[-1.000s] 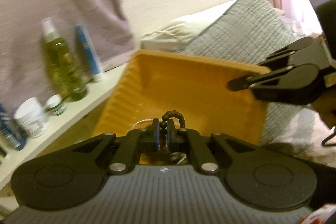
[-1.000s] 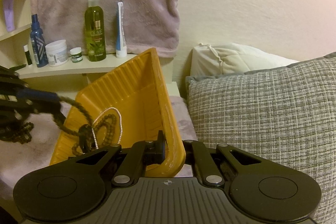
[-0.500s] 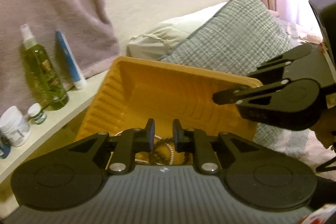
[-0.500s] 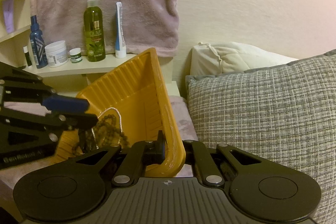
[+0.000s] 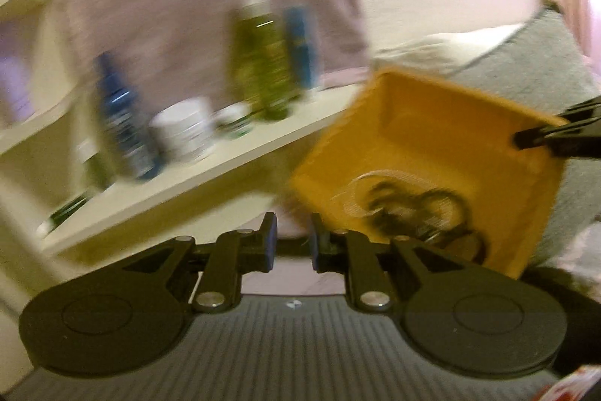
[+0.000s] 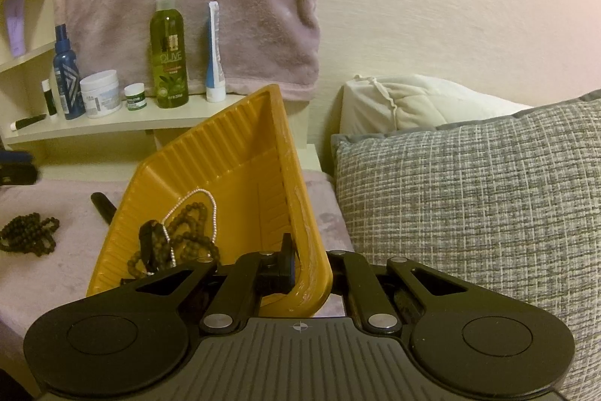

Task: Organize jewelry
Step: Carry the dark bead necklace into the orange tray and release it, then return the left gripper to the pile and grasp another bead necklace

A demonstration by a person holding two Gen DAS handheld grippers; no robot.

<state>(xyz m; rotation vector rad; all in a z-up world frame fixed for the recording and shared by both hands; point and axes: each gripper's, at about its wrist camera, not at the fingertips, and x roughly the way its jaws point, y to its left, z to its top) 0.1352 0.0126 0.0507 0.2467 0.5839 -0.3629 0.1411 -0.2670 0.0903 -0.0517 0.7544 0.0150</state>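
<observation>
Left gripper [image 5: 292, 242] withdrawn from tray [image 6: 225, 153], empty, slightly parted; right gripper [image 6: 311, 265] clamps tilted tray's rim, long axis pointing away.

Left hand-held gripper [image 5: 292, 245]: matte black, blue pads inside the fingertips [image 5: 269, 243].
Linkage: flat black bars, silver round screws at the pivots.
Body: grey ribbed housing, lower centre of frame, small white mark.
Side discs: two black circular plates.
Right hand-held gripper [image 6: 311, 267]: same black build, crosshair mark.
</observation>
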